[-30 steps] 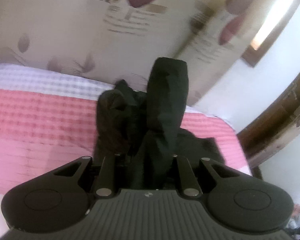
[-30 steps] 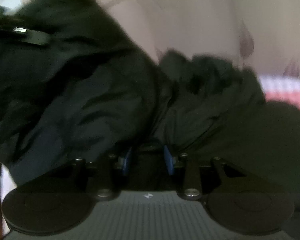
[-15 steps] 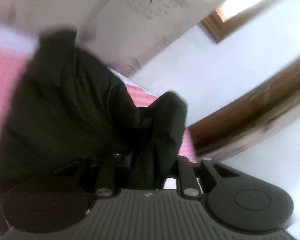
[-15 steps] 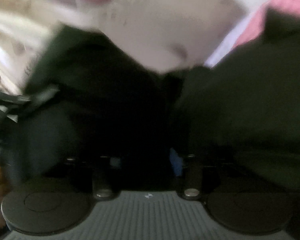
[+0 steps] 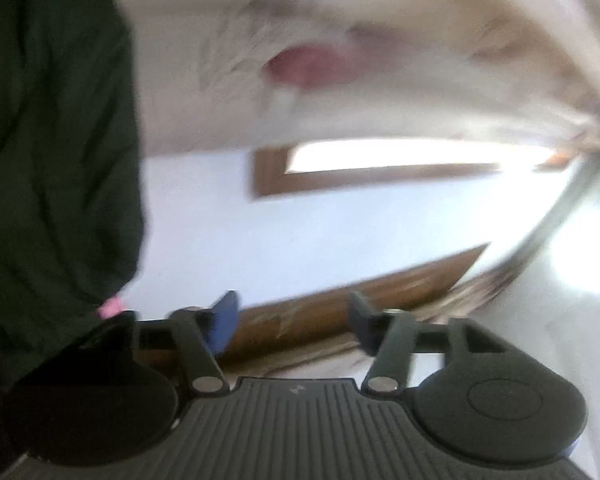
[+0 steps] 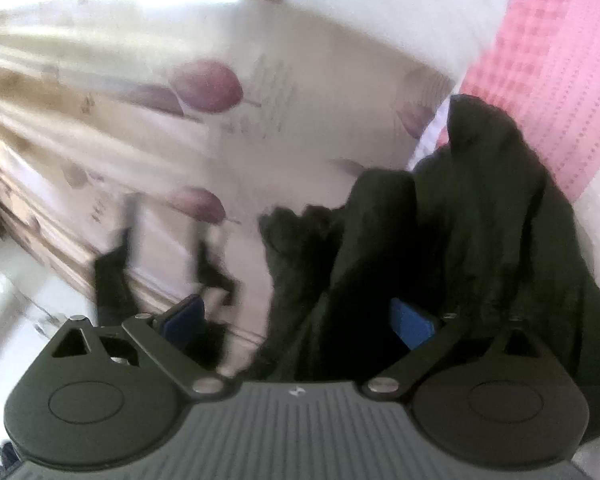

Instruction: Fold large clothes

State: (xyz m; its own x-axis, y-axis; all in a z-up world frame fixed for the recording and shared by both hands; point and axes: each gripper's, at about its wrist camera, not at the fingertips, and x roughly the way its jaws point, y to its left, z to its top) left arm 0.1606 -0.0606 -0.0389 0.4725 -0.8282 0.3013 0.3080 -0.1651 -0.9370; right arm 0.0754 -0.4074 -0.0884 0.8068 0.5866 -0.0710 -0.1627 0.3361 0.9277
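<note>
both grippers stand spread with nothing pinched. left gripper: blue pads apart, pointing at a white wall and a brown-framed window; the black garment fills its 9 o'clock side, clear of the pads. right gripper: jaws wide, the garment draped between them toward 2 o'clock, over pink checked bedding and beside a leaf-print curtain.

My left view is smeared by motion: the black garment runs off the frame at nine o'clock, and the curtain print at twelve is unreadable. On my right view, dark fabric covers part of the right claw; the bedspread is cropped at two o'clock.
</note>
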